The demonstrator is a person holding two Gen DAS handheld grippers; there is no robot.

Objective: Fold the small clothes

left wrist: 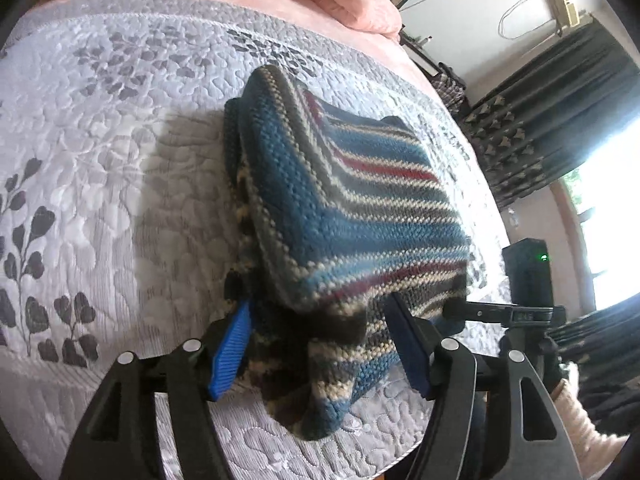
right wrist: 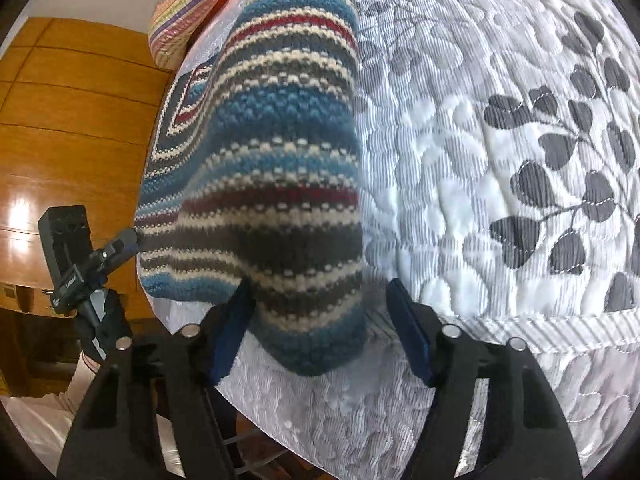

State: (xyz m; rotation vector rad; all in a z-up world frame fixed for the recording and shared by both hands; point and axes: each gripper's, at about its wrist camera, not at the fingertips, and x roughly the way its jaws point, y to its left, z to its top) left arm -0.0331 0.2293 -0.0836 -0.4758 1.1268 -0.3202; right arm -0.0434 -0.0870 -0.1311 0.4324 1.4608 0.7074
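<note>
The left gripper (left wrist: 322, 346) stands with jaws spread, the sweater's (left wrist: 340, 208) near corner lying between the pads but unpinched; the knit runs from there toward 12 o'clock, folded on the quilt (left wrist: 100, 168). The right gripper (right wrist: 320, 328) is likewise agape, a folded end of the sweater (right wrist: 264, 168) lying between its pads nearer the 9 o'clock one; quilt (right wrist: 500, 168) fills 3 o'clock; a pillow (right wrist: 184, 12) at 11.

Striped knit sweater (left wrist: 344, 208), blue, cream, grey, dark red. Folded into a thick bundle. Lies on a quilted bedspread (left wrist: 100, 168), near its edge.
</note>
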